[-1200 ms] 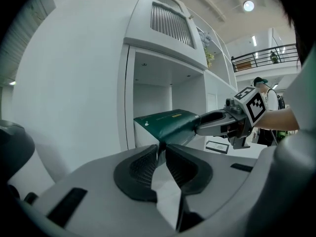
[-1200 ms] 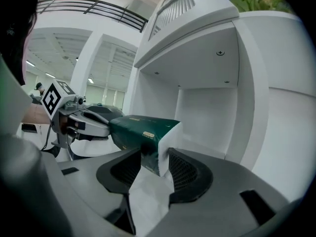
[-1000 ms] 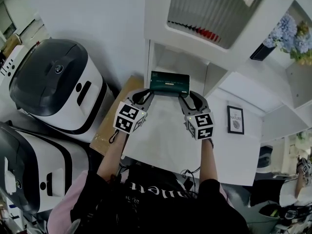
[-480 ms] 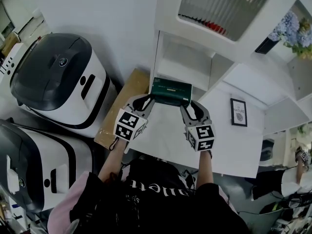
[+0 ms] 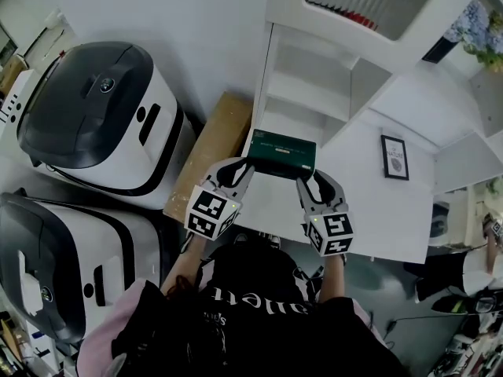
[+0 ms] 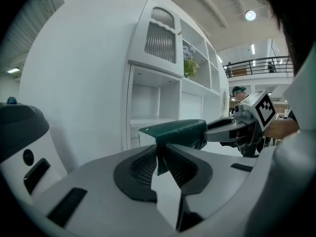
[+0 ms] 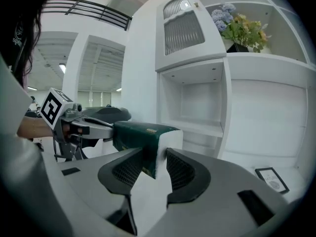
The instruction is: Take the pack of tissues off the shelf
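The pack of tissues (image 5: 283, 154), dark green with white ends, hangs in the air in front of the white shelf unit (image 5: 314, 85), outside its open compartment. My left gripper (image 5: 250, 163) is shut on the pack's left end flap (image 6: 168, 137). My right gripper (image 5: 308, 175) grips the right end, its pads (image 7: 123, 169) pressed against the pack (image 7: 140, 135). In the left gripper view the right gripper (image 6: 232, 130) shows beyond the pack. In the right gripper view the left gripper (image 7: 94, 125) shows at its far end.
Two large white-and-dark machines (image 5: 102, 124) (image 5: 63, 265) stand at the left. A brown board (image 5: 212, 151) lies beside the shelf unit. A small framed picture (image 5: 394, 157) sits on the white counter at right, and flowers (image 7: 237, 26) stand on an upper shelf.
Both grippers have drawn the tissue pack back from the shelf compartment toward the person. The pack now sits clear of the shelf opening.
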Available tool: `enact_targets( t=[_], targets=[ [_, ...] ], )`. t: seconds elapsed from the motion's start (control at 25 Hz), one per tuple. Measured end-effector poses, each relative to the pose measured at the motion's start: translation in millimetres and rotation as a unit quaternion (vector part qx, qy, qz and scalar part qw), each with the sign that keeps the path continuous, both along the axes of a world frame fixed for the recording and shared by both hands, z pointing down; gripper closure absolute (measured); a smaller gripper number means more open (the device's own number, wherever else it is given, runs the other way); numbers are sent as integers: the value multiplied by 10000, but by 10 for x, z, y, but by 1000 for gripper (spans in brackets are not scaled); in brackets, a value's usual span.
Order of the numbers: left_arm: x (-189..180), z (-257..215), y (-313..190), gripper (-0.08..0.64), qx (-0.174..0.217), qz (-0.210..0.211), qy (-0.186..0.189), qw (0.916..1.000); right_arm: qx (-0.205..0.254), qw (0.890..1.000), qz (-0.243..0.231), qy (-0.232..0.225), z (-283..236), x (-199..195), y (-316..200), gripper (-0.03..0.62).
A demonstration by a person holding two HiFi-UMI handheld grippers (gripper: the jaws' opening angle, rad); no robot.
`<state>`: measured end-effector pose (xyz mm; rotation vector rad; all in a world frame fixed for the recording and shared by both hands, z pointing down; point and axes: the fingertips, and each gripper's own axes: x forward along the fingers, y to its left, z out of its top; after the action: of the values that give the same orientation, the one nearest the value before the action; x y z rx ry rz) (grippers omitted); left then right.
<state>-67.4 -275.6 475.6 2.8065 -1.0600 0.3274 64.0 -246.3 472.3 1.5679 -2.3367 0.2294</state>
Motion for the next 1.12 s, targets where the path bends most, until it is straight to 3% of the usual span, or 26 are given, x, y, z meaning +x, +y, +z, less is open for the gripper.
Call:
enact_targets(
  t=[0.48, 1.12],
  targets=[
    [-125, -17, 511, 491, -54, -118, 178, 9998, -26, 10000, -80, 3, -27, -111, 485, 422],
    [296, -187, 1555, 491, 118, -523, 198, 9984, 164, 9990, -350, -245, -134, 334, 1509, 426]
  ],
)
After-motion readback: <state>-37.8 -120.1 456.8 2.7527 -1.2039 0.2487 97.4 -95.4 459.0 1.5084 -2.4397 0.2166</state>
